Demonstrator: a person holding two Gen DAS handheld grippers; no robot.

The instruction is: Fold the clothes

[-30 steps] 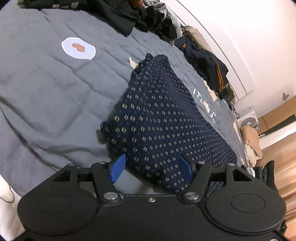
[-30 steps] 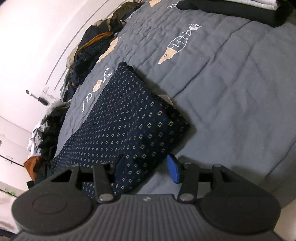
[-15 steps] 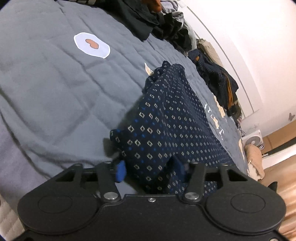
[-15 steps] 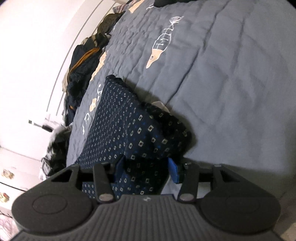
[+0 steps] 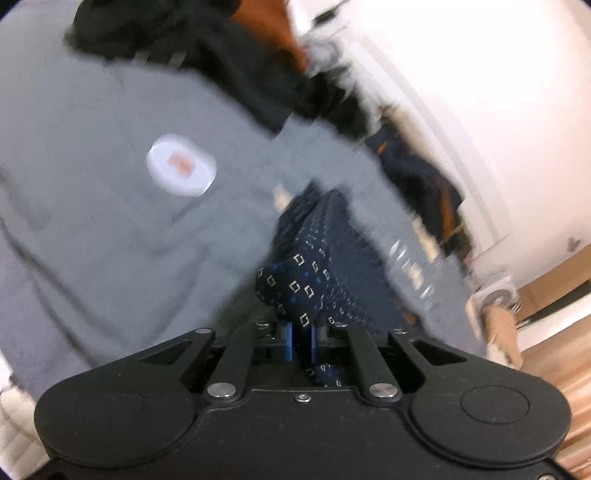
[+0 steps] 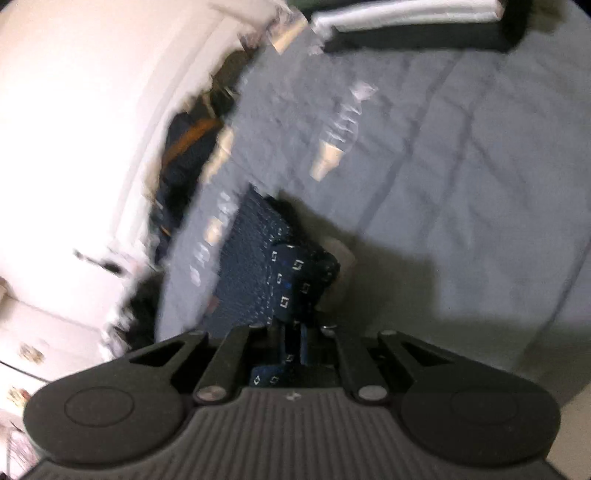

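Observation:
A navy garment with a small diamond print (image 5: 306, 280) lies on the grey quilted bed (image 5: 110, 221). My left gripper (image 5: 300, 341) is shut on its near corner, and the cloth bunches up between the blue pads. In the right wrist view the same garment (image 6: 284, 280) rises off the bed toward the camera. The right gripper (image 6: 293, 341) is shut on the other near corner. Both views are blurred by motion. The far end of the garment rests on the quilt.
A heap of dark clothes (image 5: 207, 62) sits at the far end of the bed. More dark clothing (image 5: 424, 184) lies against the white wall. Folded black and white items (image 6: 413, 29) are stacked at the far right. A wooden floor (image 5: 554, 373) shows beyond the bed edge.
Both grippers went from open around the garment's near edge to shut on its corners. They are lifting it, and both views now swing upward with blur.

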